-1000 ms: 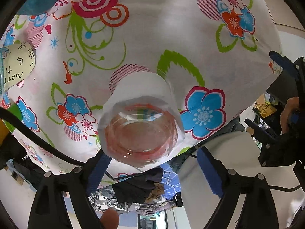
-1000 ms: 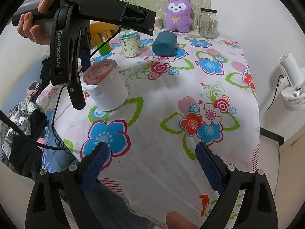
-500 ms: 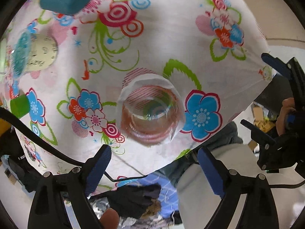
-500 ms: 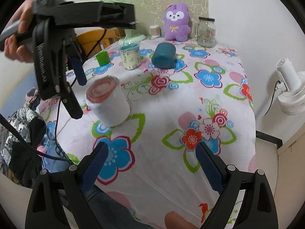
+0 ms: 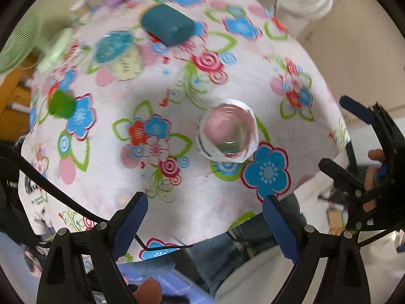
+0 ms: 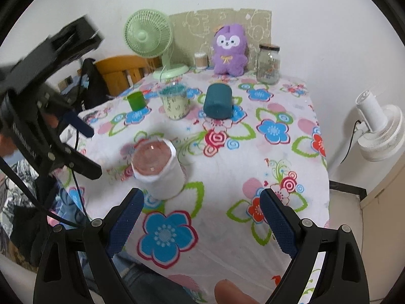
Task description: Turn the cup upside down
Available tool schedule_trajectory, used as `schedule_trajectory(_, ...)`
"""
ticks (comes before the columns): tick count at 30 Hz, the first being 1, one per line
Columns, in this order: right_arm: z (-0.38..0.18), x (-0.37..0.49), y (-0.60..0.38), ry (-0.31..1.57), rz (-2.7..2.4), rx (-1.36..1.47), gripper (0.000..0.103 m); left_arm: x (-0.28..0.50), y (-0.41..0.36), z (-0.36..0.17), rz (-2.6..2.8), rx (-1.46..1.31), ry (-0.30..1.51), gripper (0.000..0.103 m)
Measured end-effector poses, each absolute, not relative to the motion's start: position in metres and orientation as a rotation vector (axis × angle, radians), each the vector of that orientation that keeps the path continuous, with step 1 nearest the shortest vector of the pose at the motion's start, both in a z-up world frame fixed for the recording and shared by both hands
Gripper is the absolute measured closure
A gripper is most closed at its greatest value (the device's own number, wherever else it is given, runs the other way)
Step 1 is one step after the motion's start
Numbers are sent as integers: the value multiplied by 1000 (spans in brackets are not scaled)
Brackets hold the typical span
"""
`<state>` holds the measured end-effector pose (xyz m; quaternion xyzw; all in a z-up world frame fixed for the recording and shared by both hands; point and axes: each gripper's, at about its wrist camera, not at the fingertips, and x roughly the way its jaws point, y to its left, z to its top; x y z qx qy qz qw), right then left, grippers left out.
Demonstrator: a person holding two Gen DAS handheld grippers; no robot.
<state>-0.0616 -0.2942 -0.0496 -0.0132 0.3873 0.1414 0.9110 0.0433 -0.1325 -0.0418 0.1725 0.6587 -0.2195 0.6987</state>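
Observation:
A clear cup wrapped in white paper (image 6: 159, 171) stands upside down on the flowered tablecloth (image 6: 227, 167), its pinkish base facing up. In the left wrist view the cup (image 5: 227, 133) shows from above. My left gripper (image 5: 203, 221) is open and empty, high above and back from the cup; it also shows at the left of the right wrist view (image 6: 83, 149). My right gripper (image 6: 201, 217) is open and empty near the table's front edge, just in front of the cup.
A teal cup (image 6: 218, 101) lies on its side. A lidded printed cup (image 6: 176, 103) and a small green cup (image 6: 136, 101) stand behind. At the back are a green fan (image 6: 149, 38), a purple plush (image 6: 229, 49) and a glass jar (image 6: 268, 63). A white fan (image 6: 379, 131) stands right.
My left gripper has lifted up and away from the cup, so the cup looks smaller and more of the table shows. The cup stays upside down where it stood. My right gripper moved slightly closer.

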Motion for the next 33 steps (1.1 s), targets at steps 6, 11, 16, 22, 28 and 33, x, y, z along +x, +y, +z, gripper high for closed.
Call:
schedule_trajectory(6, -32, -70, -276, 750, 238, -62, 9, 27, -96, -19, -434, 260, 1288, 10)
schedule_trajectory(11, -19, -81, -258, 698, 213, -62, 9, 0, -75, 3, -408, 162, 1084, 10)
schedule_trajectory(16, -6, -97, -247, 643, 202, -35, 9, -29, -51, 11, -338, 49, 893, 8)
schedule_trajectory(22, 5, -131, -233, 572, 183, -38, 2, -66, -32, 3, -190, -34, 730, 3)
schedule_trajectory(28, 7, -166, -215, 524, 150, -74, 1, -100, -33, -3, -117, -54, 644, 0)
schedule_trajectory(33, 2, -184, -210, 498, 121, -52, 0, -120, -35, -3, -68, -50, 563, 0)
